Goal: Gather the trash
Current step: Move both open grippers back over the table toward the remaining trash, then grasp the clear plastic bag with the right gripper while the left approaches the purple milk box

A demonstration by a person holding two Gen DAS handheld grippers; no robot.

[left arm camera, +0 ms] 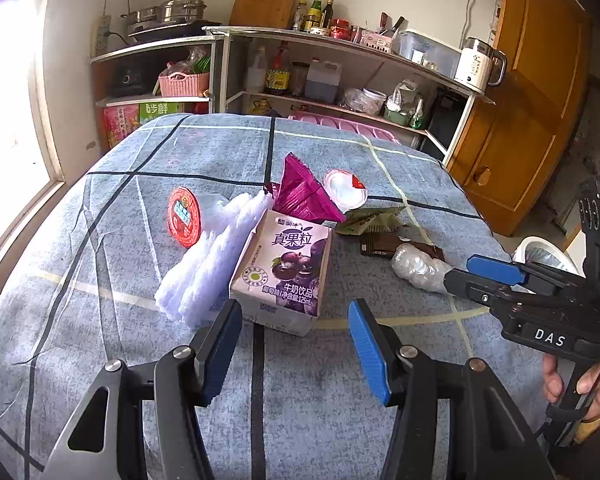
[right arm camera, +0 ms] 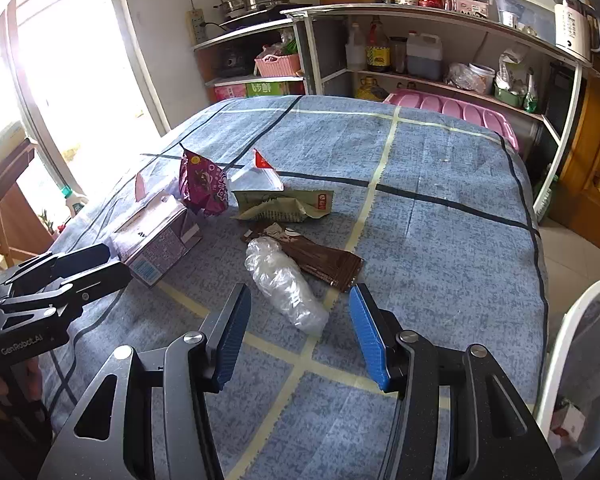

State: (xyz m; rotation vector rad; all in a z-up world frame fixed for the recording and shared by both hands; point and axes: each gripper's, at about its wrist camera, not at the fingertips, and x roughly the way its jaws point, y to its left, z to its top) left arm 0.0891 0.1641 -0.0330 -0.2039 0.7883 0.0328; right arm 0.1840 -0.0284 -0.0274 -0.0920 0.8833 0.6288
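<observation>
Across the blue checked cloth-covered table (right arm camera: 440, 184) litter lies strewn: a white foam net sleeve (left arm camera: 212, 256), a purple milk-drink carton (left arm camera: 286, 268), a magenta foil snack bag (left arm camera: 304, 196), a brown wrapper (right arm camera: 320, 260) and a crumpled clear plastic wad (right arm camera: 284, 284). Just short of the carton, the left gripper (left arm camera: 296, 344) hangs with jaws apart and empty. Over the plastic wad the right gripper (right arm camera: 298, 332) stands likewise open, its fingers either side of the wad's near end without pressing it.
</observation>
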